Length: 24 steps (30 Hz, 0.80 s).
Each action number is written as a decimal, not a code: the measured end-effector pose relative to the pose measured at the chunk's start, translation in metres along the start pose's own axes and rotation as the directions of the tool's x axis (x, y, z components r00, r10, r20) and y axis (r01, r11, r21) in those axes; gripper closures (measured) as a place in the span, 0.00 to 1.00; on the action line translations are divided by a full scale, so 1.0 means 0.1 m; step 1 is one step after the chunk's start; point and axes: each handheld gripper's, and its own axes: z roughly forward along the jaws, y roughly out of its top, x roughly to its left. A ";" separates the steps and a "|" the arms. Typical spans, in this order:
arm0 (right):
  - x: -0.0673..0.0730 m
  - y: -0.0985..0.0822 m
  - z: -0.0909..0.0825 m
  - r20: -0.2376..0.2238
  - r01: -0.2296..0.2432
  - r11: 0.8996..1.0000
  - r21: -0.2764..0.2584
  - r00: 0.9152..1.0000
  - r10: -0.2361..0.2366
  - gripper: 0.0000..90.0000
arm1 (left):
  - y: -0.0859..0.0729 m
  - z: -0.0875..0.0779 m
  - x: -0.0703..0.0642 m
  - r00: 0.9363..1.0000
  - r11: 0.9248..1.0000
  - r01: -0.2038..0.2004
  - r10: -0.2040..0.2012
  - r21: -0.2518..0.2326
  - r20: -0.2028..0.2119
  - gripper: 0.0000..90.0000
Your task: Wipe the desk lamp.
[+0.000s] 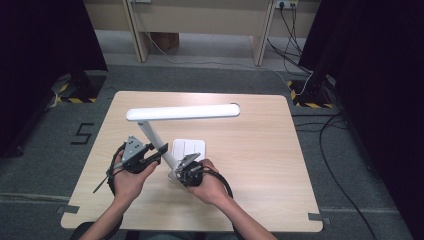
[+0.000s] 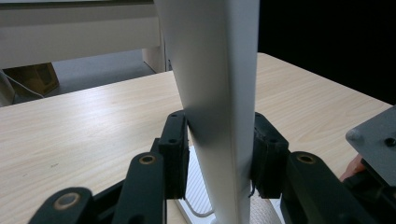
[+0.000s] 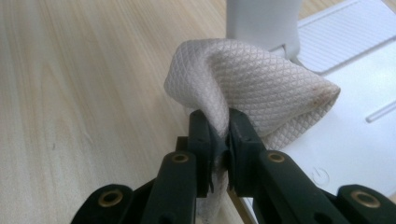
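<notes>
A white desk lamp stands on the wooden table (image 1: 260, 150), with its long head (image 1: 182, 111) level over a slanted stem (image 1: 152, 137) and a flat base (image 1: 190, 148). My left gripper (image 1: 161, 152) is shut on the stem low down. In the left gripper view the stem (image 2: 219, 84) fills the gap and both pads (image 2: 173, 154) press on its sides. My right gripper (image 3: 220, 135) is shut on a bunched white quilted cloth (image 3: 261, 88), which rests against the lamp base (image 3: 345, 135) just in front of the stem's foot (image 3: 261, 23). In the high view the right gripper (image 1: 184, 167) sits at the base's near edge.
The table's right half and far side hold nothing. Beyond the table stand desk legs (image 1: 142, 35), floor cables (image 1: 295, 45) and dark curtains on both sides. The right gripper's grey plate (image 2: 373, 140) shows close beside the left jaws.
</notes>
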 end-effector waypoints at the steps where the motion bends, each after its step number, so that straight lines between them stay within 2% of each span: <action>1: 0.00 0.00 -0.01 0.002 -0.013 1.000 0.004 1.000 0.013 0.91 | 0.00 0.00 0.00 1.000 1.000 0.000 0.000 0.001 -0.001 0.69; 5: -0.04 -0.02 -0.04 0.012 -0.001 1.000 0.022 1.000 0.000 0.91 | 0.00 0.00 0.00 1.000 1.000 -0.003 0.003 0.004 -0.003 0.69; 6: -0.04 -0.03 -0.05 0.015 -0.015 1.000 0.025 1.000 0.015 0.91 | 0.00 0.00 0.00 1.000 1.000 -0.002 0.002 0.003 -0.003 0.69; 11: -0.10 -0.09 -0.10 0.033 -0.018 0.999 0.042 0.999 0.016 0.91 | 0.00 0.00 -0.01 1.000 1.000 -0.002 0.002 0.002 -0.005 0.69; 12: -0.12 -0.10 -0.11 0.029 -0.032 0.998 0.046 0.999 0.030 0.91 | 0.00 0.00 -0.01 1.000 1.000 -0.002 0.002 0.002 -0.005 0.69; 19: -0.23 -0.22 -0.22 0.065 -0.061 0.996 0.059 0.996 0.058 0.91 | 0.01 0.01 -0.02 1.000 1.000 -0.001 0.001 0.002 -0.005 0.68; 20: -0.25 -0.24 -0.23 0.071 -0.054 0.997 0.058 0.996 0.050 0.91 | 0.01 0.01 -0.02 1.000 1.000 -0.002 0.002 0.003 -0.005 0.68; 21: -0.25 -0.25 -0.24 0.075 -0.077 0.995 0.064 0.995 0.072 0.91 | 0.01 0.01 -0.02 1.000 1.000 -0.003 0.003 0.004 -0.006 0.68; 24: -0.33 -0.30 -0.29 0.104 -0.066 0.995 0.071 0.993 0.059 0.91 | 0.01 0.01 -0.02 1.000 1.000 -0.001 0.001 0.001 -0.006 0.68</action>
